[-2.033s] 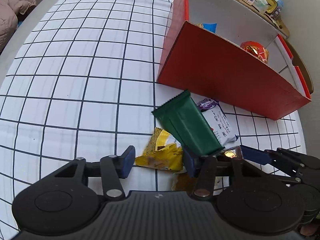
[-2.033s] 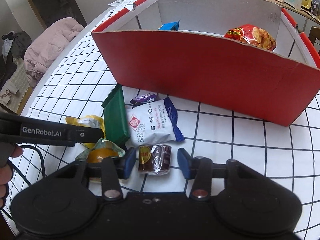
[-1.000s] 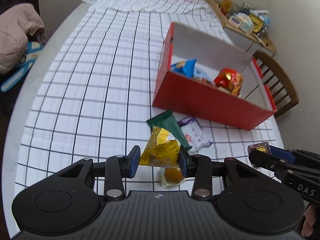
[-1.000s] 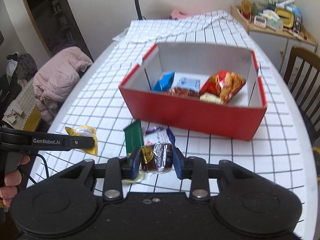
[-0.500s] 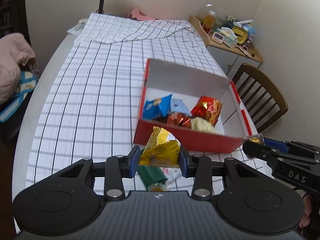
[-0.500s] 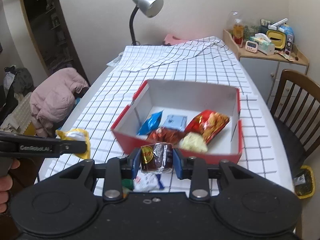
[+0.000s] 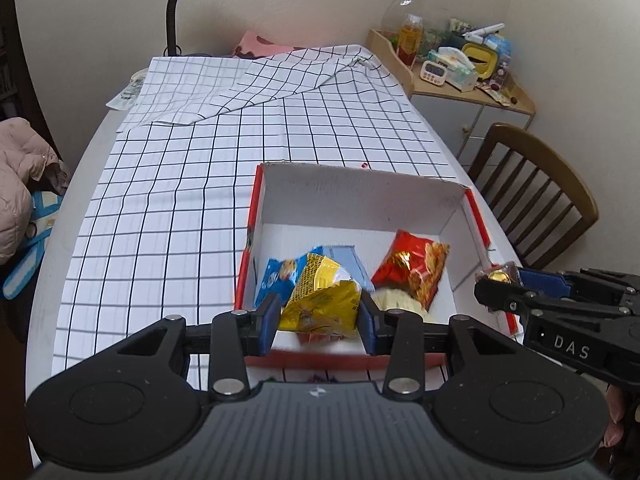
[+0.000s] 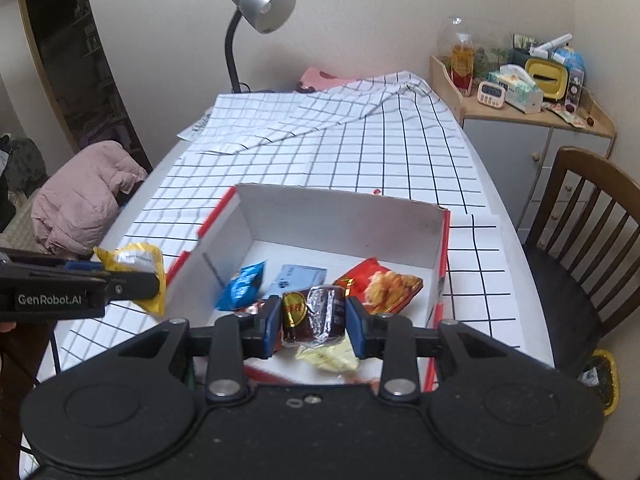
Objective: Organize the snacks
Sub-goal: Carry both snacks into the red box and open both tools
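My left gripper [image 7: 318,320] is shut on a yellow snack packet [image 7: 320,300] and holds it above the near wall of the red box [image 7: 360,184]. The packet also shows in the right wrist view [image 8: 136,268], left of the box [image 8: 340,208]. My right gripper [image 8: 310,320] is shut on a brown foil-wrapped snack [image 8: 314,312] above the box's near side. It shows in the left wrist view [image 7: 498,280] at the box's right edge. Inside the box lie a blue packet [image 8: 242,284], a light-blue packet [image 8: 298,278], a red packet [image 8: 380,284] and a pale yellow one [image 8: 328,356].
The box stands on a checked tablecloth [image 7: 180,200] whose far end is folded over. A desk lamp [image 8: 256,12] stands at the far end. A wooden chair [image 8: 584,220] is at the right, a cluttered cabinet [image 8: 532,120] behind it. A pink jacket [image 8: 84,196] lies left.
Both grippers closed on their snacks, lifted them off the table and carried them up and forward over the red box. Snacks left on the table have dropped below the view.
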`<state>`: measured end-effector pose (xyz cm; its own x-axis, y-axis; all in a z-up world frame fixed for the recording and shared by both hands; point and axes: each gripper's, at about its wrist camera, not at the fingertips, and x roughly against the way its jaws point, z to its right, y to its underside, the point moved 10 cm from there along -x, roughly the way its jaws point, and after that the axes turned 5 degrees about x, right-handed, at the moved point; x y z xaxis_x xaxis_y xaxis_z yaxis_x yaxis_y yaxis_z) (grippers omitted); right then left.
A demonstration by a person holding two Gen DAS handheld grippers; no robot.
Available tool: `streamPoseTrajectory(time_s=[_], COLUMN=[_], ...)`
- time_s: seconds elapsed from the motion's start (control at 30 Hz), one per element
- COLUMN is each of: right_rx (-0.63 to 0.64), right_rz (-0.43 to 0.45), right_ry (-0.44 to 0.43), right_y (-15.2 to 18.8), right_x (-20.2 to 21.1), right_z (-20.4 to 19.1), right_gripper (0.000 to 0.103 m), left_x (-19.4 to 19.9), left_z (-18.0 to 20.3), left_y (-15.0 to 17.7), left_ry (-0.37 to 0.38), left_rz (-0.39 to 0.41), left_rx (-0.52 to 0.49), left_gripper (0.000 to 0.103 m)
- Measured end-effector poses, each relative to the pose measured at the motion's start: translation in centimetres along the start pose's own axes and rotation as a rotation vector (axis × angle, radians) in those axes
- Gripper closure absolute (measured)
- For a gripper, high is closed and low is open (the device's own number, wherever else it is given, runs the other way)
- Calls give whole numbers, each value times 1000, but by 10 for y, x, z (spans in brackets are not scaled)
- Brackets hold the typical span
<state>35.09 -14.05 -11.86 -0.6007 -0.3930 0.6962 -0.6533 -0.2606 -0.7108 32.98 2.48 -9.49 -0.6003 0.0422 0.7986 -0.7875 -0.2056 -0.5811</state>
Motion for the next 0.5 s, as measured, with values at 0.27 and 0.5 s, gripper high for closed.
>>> streamPoseTrajectory(time_s=[0.27, 0.5], right_rx=[-12, -14], right_rz=[-97, -176], right_ry=[9, -5], right_y=[8, 26], right_x=[-49, -84], right_z=[28, 35], right_gripper=[69, 69], left_x=[-57, -101], left_z=[7, 9], left_y=[-15, -9], left_ry=[-55, -97], left_rz=[-61, -141], left_rx=[8, 5], left_gripper=[63, 63])
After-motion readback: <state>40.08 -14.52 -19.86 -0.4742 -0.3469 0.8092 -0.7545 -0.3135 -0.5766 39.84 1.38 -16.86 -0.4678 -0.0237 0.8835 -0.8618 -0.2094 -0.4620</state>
